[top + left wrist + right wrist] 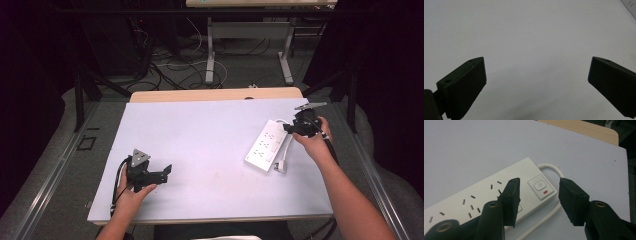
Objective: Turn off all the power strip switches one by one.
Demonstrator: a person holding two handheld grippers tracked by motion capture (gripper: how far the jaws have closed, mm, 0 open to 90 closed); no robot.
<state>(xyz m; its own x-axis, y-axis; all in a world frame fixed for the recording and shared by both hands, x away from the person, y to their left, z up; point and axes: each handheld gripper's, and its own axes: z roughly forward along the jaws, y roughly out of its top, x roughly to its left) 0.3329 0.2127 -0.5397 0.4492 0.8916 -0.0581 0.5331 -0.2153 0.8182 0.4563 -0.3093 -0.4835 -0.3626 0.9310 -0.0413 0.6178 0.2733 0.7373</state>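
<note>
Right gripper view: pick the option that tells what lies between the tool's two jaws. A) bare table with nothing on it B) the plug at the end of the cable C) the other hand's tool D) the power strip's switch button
D: in the right gripper view the right tool stands open, and the power strip lies below it with its switch button in the gap between the jaws.

A rectangular table (200, 95) of light wood is covered by a plain white sheet (200, 140). A white plastic power strip (265, 144) lies flat on the sheet, directly below the right gripper (291, 128); its white cable (550, 168) and plug (281, 166) lie beside it.
</note>
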